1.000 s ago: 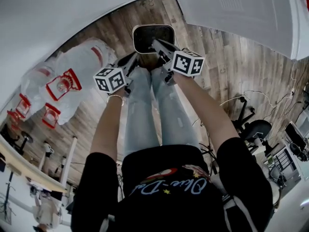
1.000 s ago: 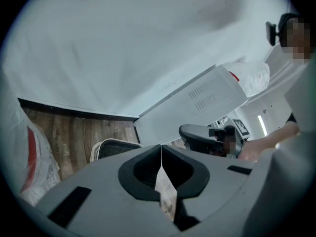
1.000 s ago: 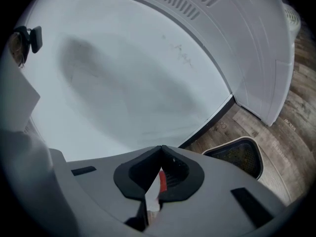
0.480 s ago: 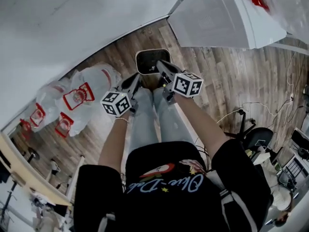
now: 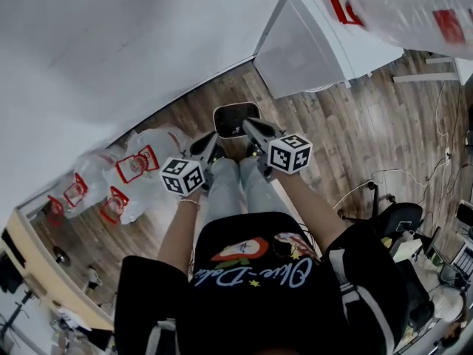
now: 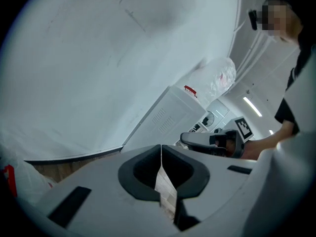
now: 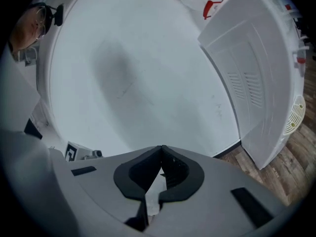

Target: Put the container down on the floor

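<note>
Wood-plank floor (image 5: 362,132) runs up to a plain white wall (image 5: 111,50), with a white cabinet (image 5: 318,46) standing against the wall on the right and a clear bag with red print (image 5: 403,6) lying on top of it. More clear plastic bags with red print (image 5: 126,176) sit on the floor by the wall on the left, and a dark office chair (image 5: 399,217) stands well apart on the right. The container (image 5: 236,118), a dark tray with rounded corners and a pale rim, rests flat on the floor close to the wall, just ahead of the person's legs (image 5: 236,191) in light jeans. Both arms reach forward over the legs. The left claw (image 5: 214,136) and the right claw (image 5: 247,123) point forward and somewhat down, side by side; from the head view their tips overlap the container's near edge, but how high above it they are I cannot tell. Each gripper view looks at the wall and the cabinet, not at the container. In the left gripper view the jaws are clenched tip to tip with nothing between them, and the right gripper shows beyond them. In the right gripper view the jaws are likewise clenched and empty.
</note>
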{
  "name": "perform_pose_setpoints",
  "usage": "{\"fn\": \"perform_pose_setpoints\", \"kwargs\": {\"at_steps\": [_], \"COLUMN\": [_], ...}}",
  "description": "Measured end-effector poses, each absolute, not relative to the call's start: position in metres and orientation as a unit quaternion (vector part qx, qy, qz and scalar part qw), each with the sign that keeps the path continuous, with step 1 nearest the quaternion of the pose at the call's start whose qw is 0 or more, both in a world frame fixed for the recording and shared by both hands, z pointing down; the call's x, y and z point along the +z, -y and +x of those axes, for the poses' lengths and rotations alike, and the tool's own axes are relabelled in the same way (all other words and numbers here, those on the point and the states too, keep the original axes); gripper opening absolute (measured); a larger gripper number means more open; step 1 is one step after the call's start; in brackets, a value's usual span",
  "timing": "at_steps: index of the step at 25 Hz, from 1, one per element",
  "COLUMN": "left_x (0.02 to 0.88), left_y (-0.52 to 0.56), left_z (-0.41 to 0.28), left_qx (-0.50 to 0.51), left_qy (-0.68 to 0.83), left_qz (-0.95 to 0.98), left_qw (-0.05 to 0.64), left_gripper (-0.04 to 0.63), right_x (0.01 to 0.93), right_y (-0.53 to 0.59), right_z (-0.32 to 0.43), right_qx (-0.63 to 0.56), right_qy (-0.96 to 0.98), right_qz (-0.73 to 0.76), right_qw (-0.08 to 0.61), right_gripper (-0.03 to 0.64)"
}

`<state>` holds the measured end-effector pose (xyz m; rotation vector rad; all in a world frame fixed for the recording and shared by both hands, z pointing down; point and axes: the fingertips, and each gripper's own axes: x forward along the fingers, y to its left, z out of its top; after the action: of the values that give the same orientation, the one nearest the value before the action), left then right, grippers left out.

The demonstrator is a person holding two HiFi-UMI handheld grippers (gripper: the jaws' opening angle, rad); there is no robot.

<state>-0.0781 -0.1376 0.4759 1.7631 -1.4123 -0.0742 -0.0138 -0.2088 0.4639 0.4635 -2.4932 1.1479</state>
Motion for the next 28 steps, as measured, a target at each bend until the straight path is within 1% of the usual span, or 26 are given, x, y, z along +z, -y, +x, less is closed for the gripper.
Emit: {"fn": "perform_pose_setpoints", "kwargs": {"at_steps": [4, 8, 13, 19, 25, 28], "left_x": [0.443, 0.403, 0.353, 0.314, 0.277, 0.269], "left_y": [0.140, 0.142, 0.153, 0.168, 0.171, 0.174], "left_z": [-0.075, -0.071, -0.074, -0.074, -0.083, -0.083], "left_qx": [-0.029, -0.029, -0.048, -0.042, -0.047, -0.029], "left_qy": [0.563, 0.560, 0.575, 0.575, 0.590, 0.596], "left_qz": [0.720, 0.738, 0.745, 0.763, 0.766, 0.768], "left_qw": [0.404, 0.375, 0.335, 0.294, 0.250, 0.234], "left_gripper": [0.008, 0.008, 0.008, 0.008, 0.008, 0.008], "right_x": [0.438, 0.400, 0.353, 0.327, 0.290, 0.276], "right_y": [0.207, 0.209, 0.215, 0.227, 0.240, 0.244], "right_z": [-0.014, -0.016, -0.020, -0.016, -0.014, -0.014], "right_qx": [0.392, 0.390, 0.339, 0.283, 0.267, 0.249], "right_qy": [0.889, 0.895, 0.920, 0.937, 0.945, 0.950], "right_qz": [0.163, 0.165, 0.152, 0.156, 0.164, 0.165], "right_qw": [0.171, 0.140, 0.125, 0.129, 0.095, 0.085], "right_gripper": [0.000, 0.000, 0.000, 0.000, 0.000, 0.000]}}
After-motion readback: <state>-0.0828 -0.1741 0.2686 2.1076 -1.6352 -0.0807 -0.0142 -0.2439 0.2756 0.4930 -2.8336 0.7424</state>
